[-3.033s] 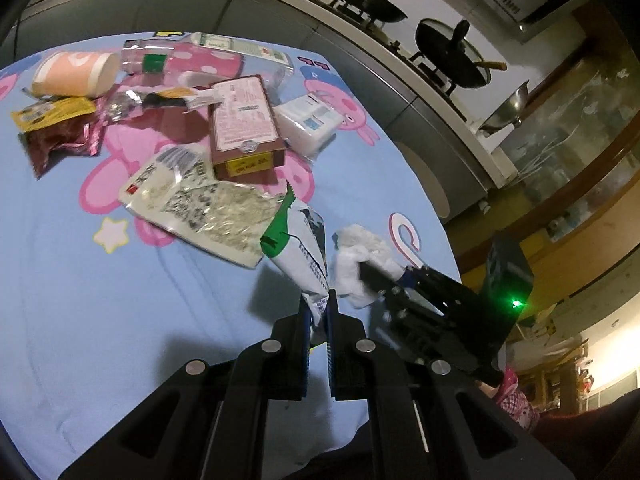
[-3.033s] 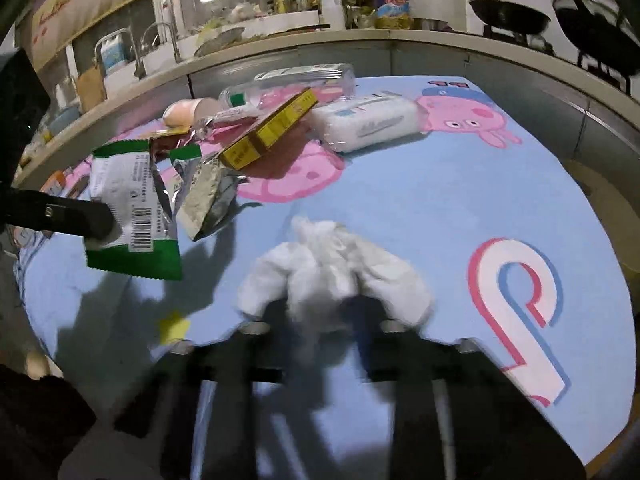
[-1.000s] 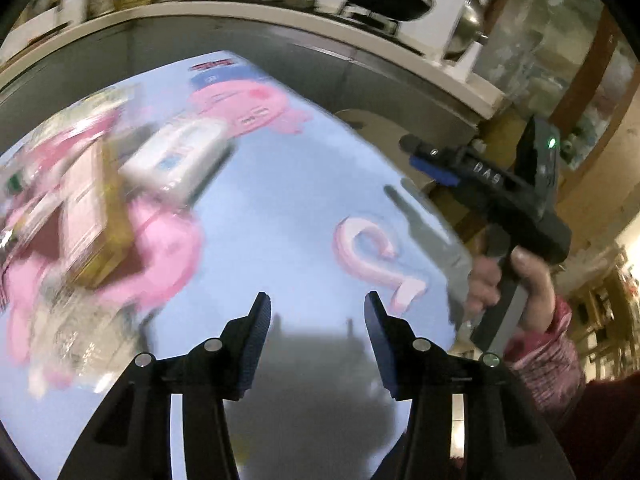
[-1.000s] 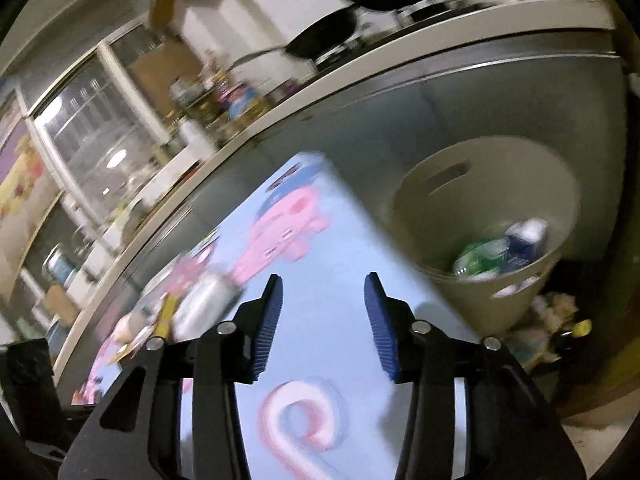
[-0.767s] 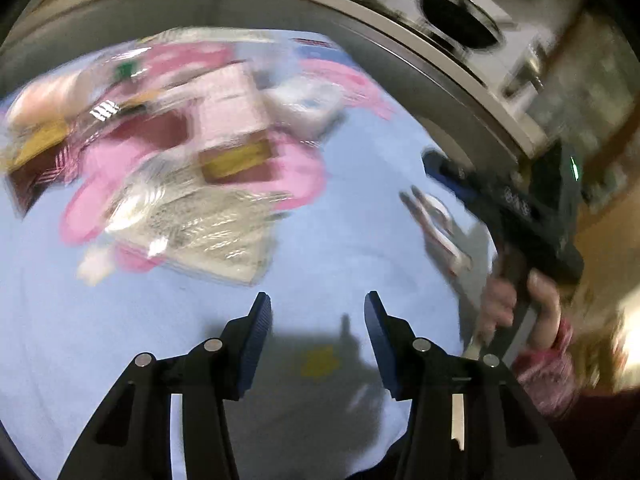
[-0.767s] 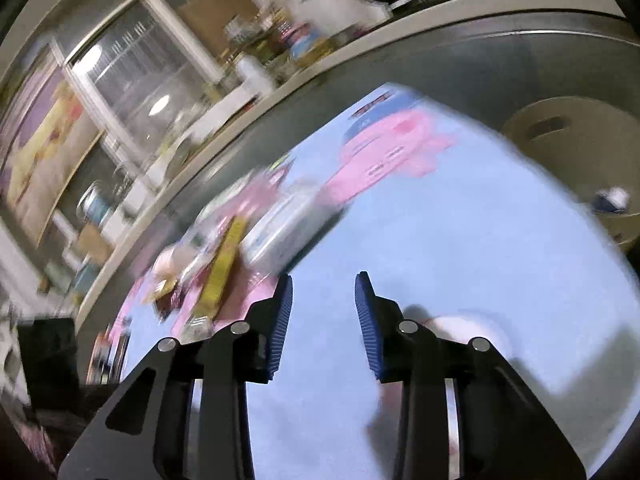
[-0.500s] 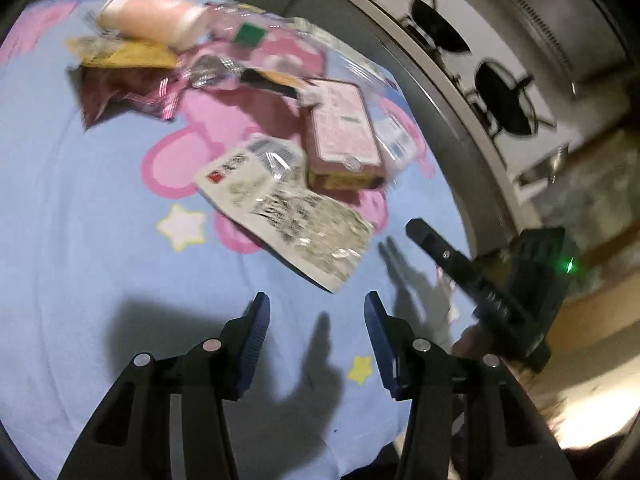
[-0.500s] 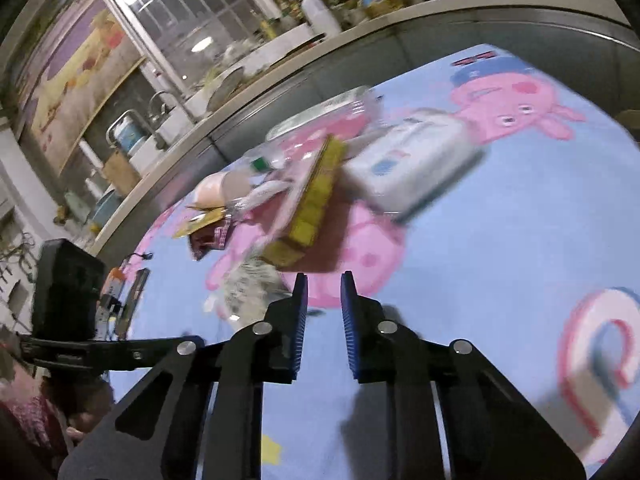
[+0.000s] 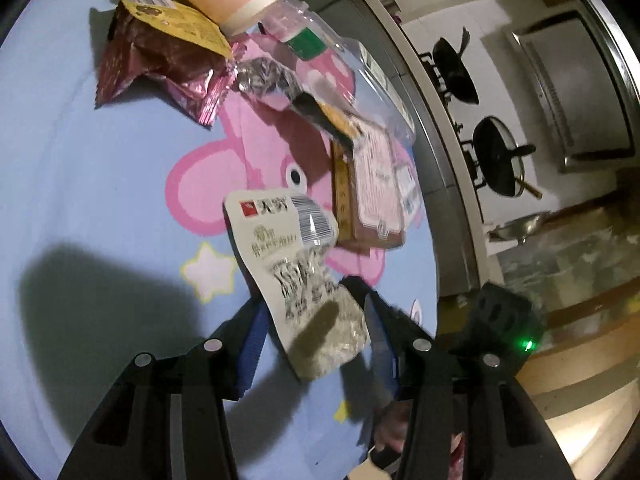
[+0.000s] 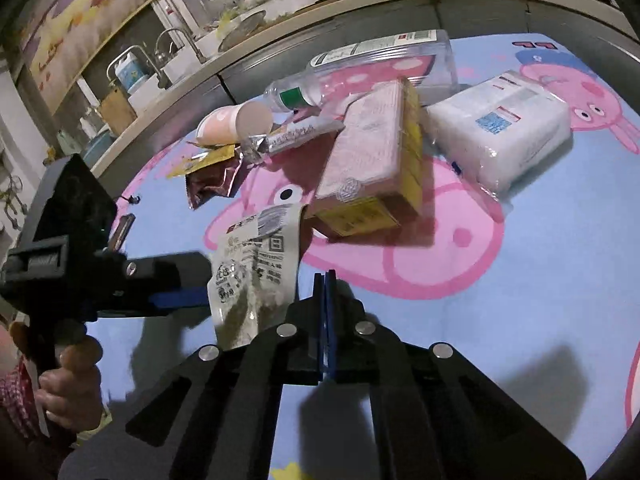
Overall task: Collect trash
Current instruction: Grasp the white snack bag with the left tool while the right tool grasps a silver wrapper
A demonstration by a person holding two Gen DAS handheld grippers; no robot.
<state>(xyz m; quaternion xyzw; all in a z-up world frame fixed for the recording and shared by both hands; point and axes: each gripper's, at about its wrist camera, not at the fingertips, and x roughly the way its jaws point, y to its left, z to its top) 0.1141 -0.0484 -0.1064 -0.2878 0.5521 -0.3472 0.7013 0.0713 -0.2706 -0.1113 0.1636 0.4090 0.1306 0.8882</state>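
Left gripper (image 9: 316,332), jaws half open, straddles the pouch (image 9: 296,272) unpinched; right gripper (image 10: 325,280) is closed, empty. The flat pouch may slide away.

My left wrist camera looks steeply down, close over the blue cartoon-print tablecloth (image 9: 100,200), stove at its right edge. My right wrist camera faces the sink counter, probably slightly higher. Both share the white printed foil pouch (image 9: 296,264) and pink-and-yellow flat box (image 10: 372,160).
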